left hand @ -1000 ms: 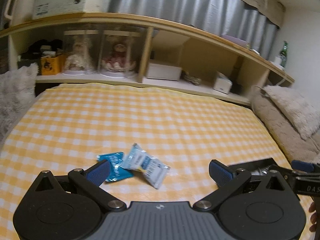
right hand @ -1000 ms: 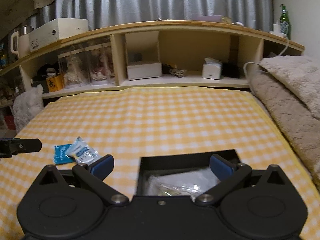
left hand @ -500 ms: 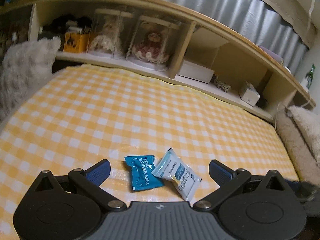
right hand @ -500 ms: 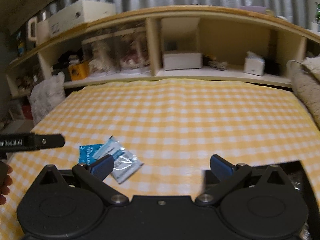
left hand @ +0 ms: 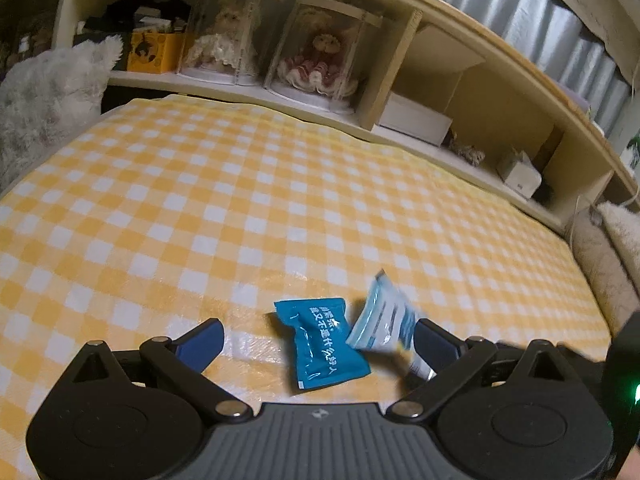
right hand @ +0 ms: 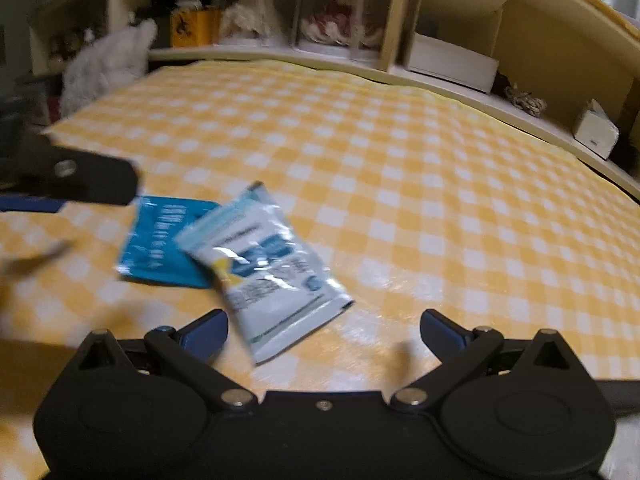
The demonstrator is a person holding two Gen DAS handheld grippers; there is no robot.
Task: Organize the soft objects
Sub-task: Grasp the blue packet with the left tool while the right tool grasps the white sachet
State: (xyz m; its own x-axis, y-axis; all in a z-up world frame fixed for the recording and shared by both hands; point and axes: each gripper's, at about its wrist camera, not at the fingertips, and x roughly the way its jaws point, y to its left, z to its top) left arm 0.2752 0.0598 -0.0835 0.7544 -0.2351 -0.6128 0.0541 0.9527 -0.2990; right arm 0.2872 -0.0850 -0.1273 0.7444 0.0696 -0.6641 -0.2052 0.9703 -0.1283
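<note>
Both grippers, left (left hand: 316, 338) and right (right hand: 323, 326), hover jaws wide apart over the blue packet (left hand: 322, 344), white packet (right hand: 264, 270) overlapping beside it, neither yet grasped.

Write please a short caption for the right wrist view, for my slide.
Open right tongs near a pale packet overlapping a blue packet on the yellow checked cloth.

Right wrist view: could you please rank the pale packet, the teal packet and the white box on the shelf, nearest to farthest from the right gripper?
1. Pale packet, just ahead of the right gripper, nearer its left finger.
2. Teal packet, further left, partly under the pale one.
3. White box, far back on the shelf.
</note>
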